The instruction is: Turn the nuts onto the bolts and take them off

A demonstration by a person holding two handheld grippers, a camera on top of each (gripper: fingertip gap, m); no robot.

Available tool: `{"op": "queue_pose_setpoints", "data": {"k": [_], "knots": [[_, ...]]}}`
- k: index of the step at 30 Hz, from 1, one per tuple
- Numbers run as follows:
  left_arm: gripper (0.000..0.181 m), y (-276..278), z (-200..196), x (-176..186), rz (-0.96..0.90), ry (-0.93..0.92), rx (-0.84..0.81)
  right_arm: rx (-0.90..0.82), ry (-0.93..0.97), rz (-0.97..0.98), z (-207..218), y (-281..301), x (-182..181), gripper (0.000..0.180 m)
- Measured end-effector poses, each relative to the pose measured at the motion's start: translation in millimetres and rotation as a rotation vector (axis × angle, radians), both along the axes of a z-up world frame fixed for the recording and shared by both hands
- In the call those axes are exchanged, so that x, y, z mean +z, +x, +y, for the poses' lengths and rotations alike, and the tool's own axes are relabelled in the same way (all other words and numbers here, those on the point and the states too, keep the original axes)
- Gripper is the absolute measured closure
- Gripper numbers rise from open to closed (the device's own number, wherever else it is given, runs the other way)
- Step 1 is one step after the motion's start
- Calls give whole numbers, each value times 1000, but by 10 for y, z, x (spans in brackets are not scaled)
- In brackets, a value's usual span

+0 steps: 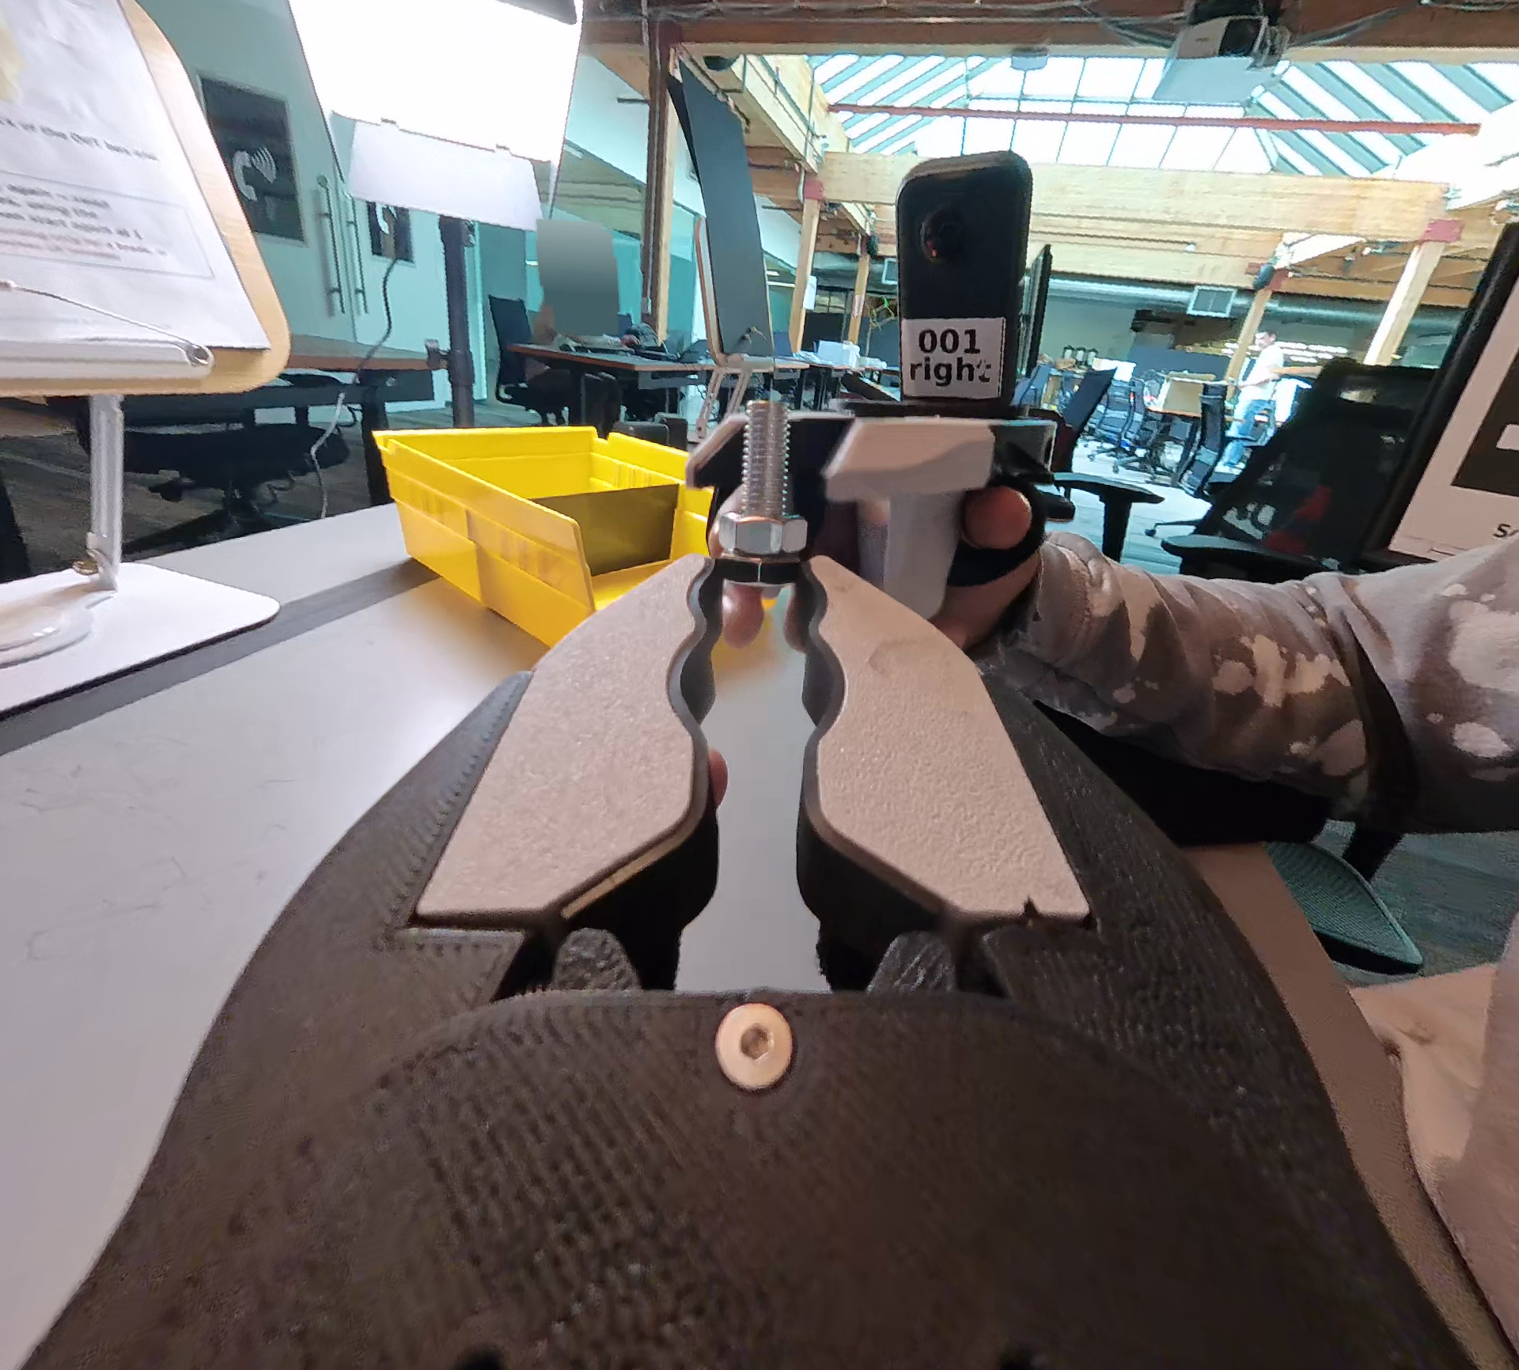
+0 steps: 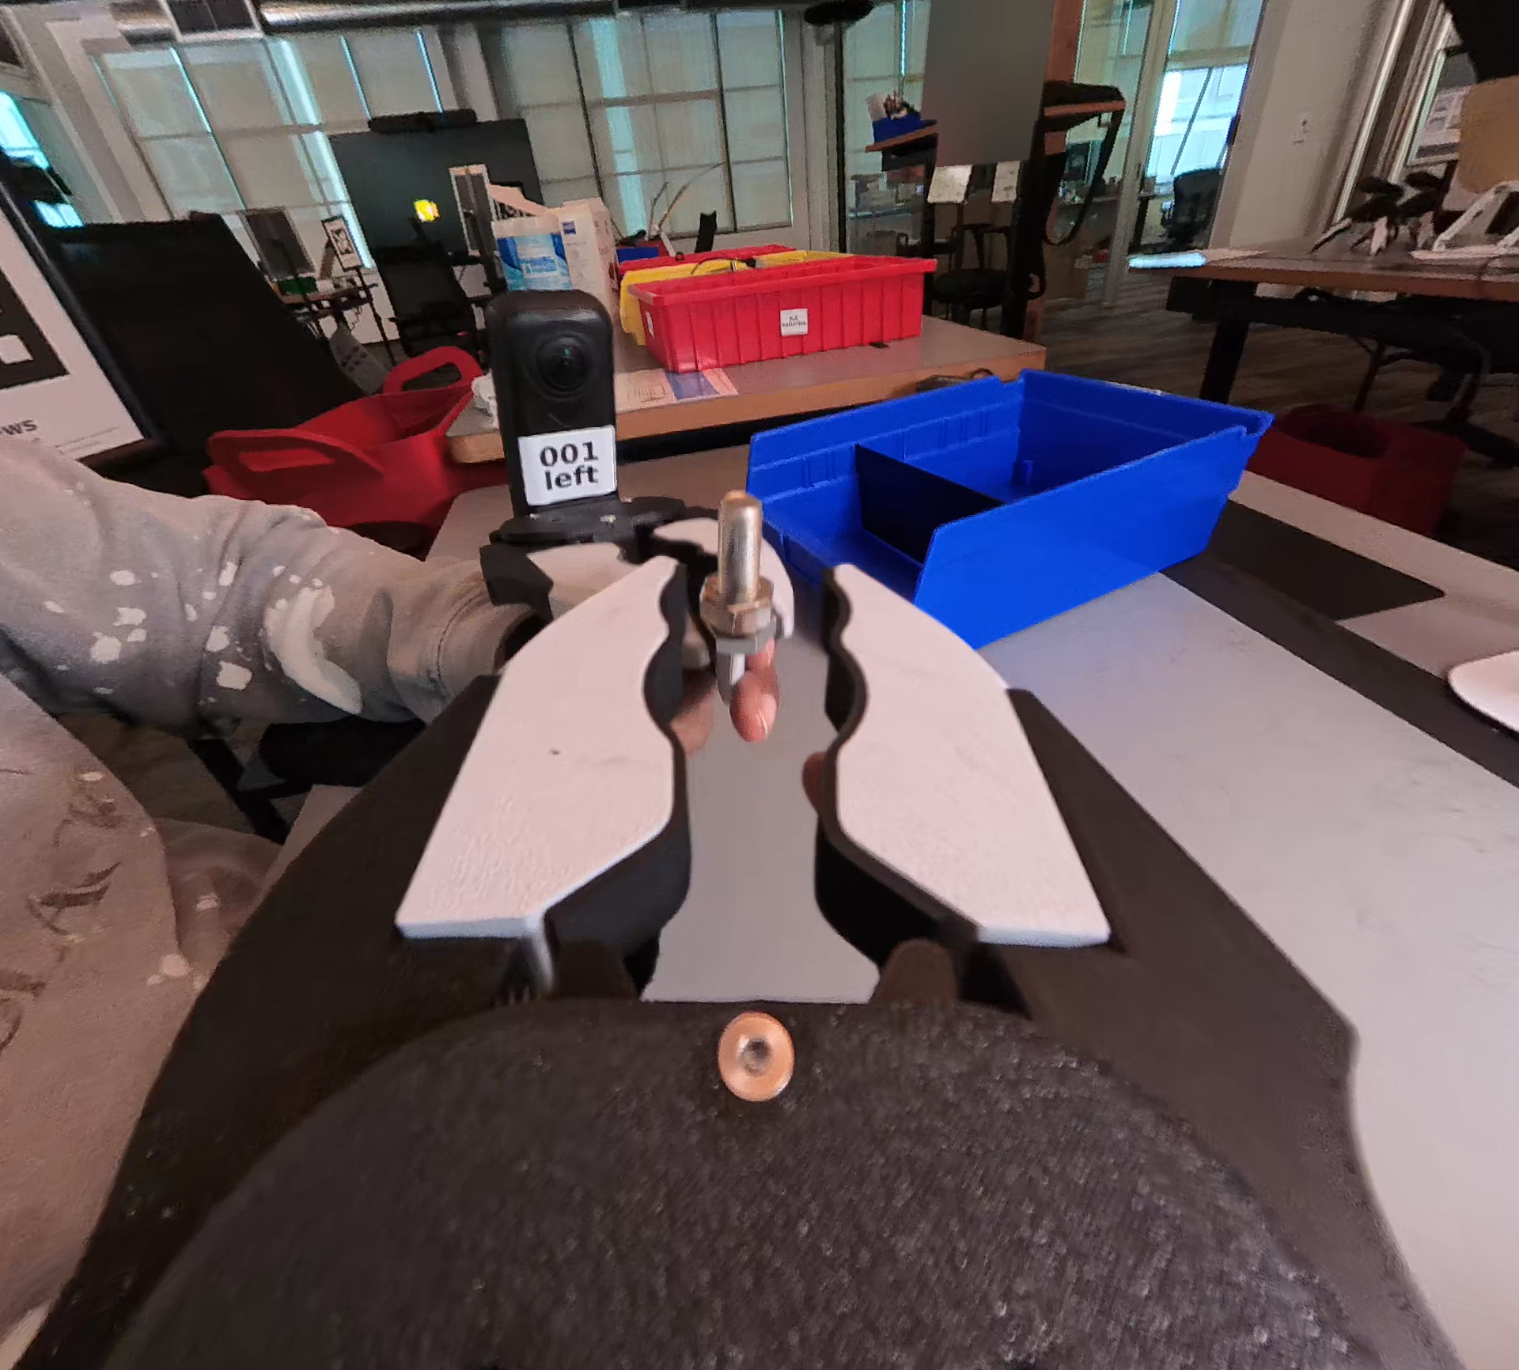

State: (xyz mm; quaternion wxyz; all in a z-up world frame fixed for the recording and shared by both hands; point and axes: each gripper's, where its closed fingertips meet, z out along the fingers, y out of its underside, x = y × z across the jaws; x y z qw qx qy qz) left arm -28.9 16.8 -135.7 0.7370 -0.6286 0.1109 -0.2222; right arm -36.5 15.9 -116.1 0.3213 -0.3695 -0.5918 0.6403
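The left hand-held gripper (image 1: 752,574) clamps the head of a bolt (image 1: 764,455) at its fingertips, holding it upright above the counter (image 1: 205,796). A nut (image 1: 762,535) sits fully down the thread against the head. The right hand-held gripper (image 2: 752,611) stands narrowly parted around the nut, its fingers apparently not touching it. The threading looks finished; unscrewing the nut seems left. A yellow bin (image 1: 493,509) and a blue bin (image 2: 1027,492) wait on the counter nearby.
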Motion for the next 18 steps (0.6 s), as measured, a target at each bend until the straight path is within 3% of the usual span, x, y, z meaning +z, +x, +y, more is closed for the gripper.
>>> {"op": "queue_pose_setpoints", "data": {"k": [2,5,8,11,16,18], "knots": [[163,-20,-10,28,2,12,8,-1,3,-32,-17,-28,-51,141],[163,-20,-19,44,6,23,15,-14,-5,-38,-5,-55,-81,146],[163,-75,-70,142,-50,61,-4,-124,-8,15,242,-50,17,180],[163,-108,-90,193,-43,78,13,-161,-35,25,367,-22,98,172],[163,-45,-56,114,-34,56,1,-52,-5,13,-32,-19,71,148],[163,-21,-58,120,-27,55,3,-58,18,13,-37,-30,52,152]]}}
